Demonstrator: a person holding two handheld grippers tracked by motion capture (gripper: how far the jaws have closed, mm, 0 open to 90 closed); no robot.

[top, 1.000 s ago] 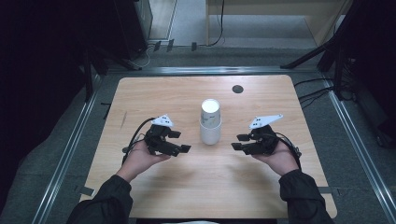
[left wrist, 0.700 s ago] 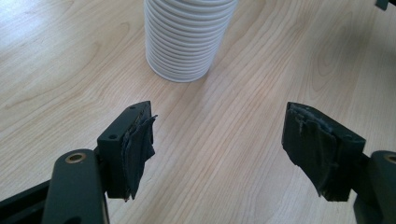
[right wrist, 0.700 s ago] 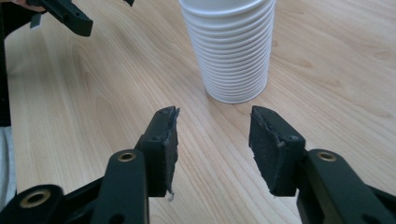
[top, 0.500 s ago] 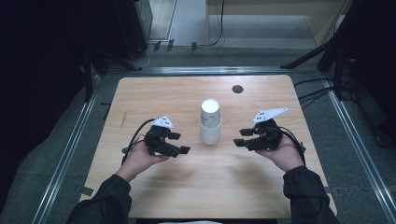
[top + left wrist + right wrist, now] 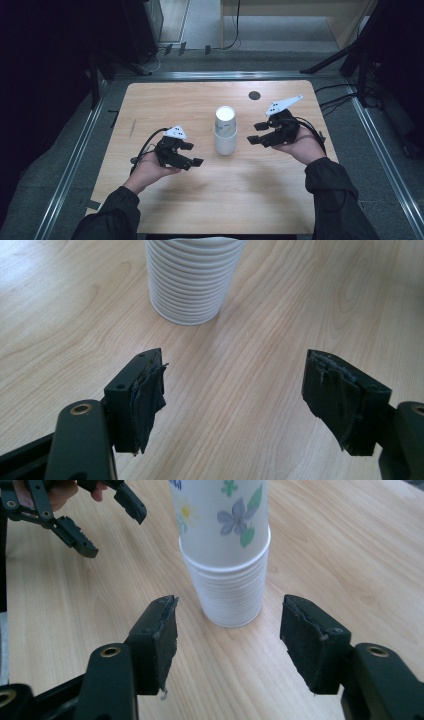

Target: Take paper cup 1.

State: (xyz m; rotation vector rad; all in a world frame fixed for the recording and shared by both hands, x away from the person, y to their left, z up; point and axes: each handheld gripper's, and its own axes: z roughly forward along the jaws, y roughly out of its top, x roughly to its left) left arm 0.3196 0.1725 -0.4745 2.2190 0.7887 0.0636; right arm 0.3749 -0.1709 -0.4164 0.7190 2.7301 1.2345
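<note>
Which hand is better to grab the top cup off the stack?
Probably the right gripper. It sits higher, level with the flowered top cup, open jaws facing it. The left gripper sits low, aimed at the base of the ribbed stack.

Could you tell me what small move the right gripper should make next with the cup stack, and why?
Probably ease the right gripper forward until its fingers straddle the flowered top cup. Its jaws have just been opening, nothing lies between them, and the stack of cups stands upright just ahead of them on the table, untouched. The left gripper waits open on the other side.
</note>
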